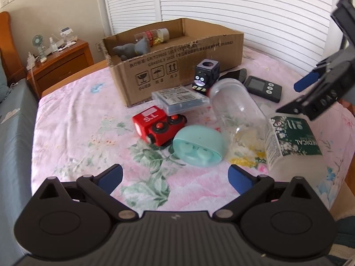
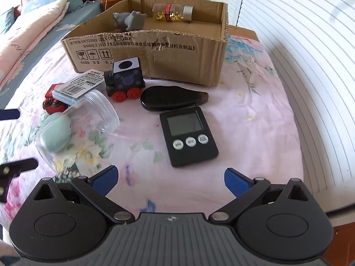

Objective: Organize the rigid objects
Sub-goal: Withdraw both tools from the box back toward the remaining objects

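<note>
**Toys and bottles spread on a floral bed before a cardboard box**

Pink floral bedding (image 1: pixel 73 119) is carrying everything, with white louvred doors behind and a wooden nightstand (image 1: pixel 64 64) standing off the bed's far left corner. Going left to right in the left wrist view: a red toy train (image 1: pixel 153 126) is lying on its side toward the middle of the bed, a clear flat case (image 1: pixel 180 98) is leaning just behind it, and a mint-green oval case (image 1: pixel 198 147) is sitting just beside the train. Behind these, toward the far edge, a cardboard box (image 1: pixel 177 66) is holding a grey figure (image 1: pixel 133 49) and a pill bottle (image 1: pixel 155 36). A black toy engine (image 1: pixel 206 75) is standing just in front of the box. A clear jar (image 1: pixel 237 108) is lying on its side, with a white bottle (image 1: pixel 290 144) lying just beside it. A black oval case (image 2: pixel 172 98) and a black timer (image 2: pixel 188 136) are resting nearer the right edge.

Left gripper (image 1: pixel 175 177) is hanging wide open above the bedding, gripping nothing. Right gripper (image 2: pixel 170 181) is likewise spread wide and empty, just short of the timer.
</note>
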`<state>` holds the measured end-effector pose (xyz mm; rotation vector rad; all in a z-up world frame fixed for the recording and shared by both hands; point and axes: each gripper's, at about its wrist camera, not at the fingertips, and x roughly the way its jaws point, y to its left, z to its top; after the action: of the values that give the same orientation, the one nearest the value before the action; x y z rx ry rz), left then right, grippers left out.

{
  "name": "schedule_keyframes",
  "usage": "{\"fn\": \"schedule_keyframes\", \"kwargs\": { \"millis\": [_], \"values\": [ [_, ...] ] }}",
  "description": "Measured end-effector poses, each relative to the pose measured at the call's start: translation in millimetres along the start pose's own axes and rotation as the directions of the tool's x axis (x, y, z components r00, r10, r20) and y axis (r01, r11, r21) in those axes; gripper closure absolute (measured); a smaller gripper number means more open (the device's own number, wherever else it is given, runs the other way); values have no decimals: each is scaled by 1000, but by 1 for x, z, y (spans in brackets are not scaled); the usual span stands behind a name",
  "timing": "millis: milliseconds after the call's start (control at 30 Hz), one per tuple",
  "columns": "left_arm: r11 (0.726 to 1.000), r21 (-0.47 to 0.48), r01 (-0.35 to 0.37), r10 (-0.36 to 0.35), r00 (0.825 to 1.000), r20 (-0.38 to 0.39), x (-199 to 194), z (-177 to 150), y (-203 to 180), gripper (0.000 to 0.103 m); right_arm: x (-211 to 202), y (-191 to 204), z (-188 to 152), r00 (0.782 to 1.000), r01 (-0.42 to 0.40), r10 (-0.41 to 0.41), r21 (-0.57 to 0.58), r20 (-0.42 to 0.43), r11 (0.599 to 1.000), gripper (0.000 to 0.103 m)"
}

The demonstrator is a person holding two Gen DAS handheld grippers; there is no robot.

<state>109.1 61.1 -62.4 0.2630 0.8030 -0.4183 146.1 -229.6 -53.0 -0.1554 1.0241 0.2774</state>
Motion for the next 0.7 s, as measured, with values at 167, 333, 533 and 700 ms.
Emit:
{"fn": "schedule_keyframes", "kwargs": {
  "millis": [167, 333, 533, 700],
  "values": [
    [999, 25, 39, -39, 999, 2, 9, 1, -2, 17, -11, -9, -17, 999, -21, 20, 16, 37, 1000, 0],
    [997, -8, 74, -74, 997, -2, 18, 4, 0, 24, -17, -19, -24, 998, -42, 39, 63, 57, 997, 0],
    [996, -43, 74, -75, 997, -1, 24, 7, 0, 22, -19, -22, -26, 996, -52, 46, 88, 76, 995, 0],
    [996, -81, 30, -32, 999, -19, 18, 0, 15, 20, -20, -20, -24, 996, -51, 46, 69, 82, 996, 0]
  ]
}}
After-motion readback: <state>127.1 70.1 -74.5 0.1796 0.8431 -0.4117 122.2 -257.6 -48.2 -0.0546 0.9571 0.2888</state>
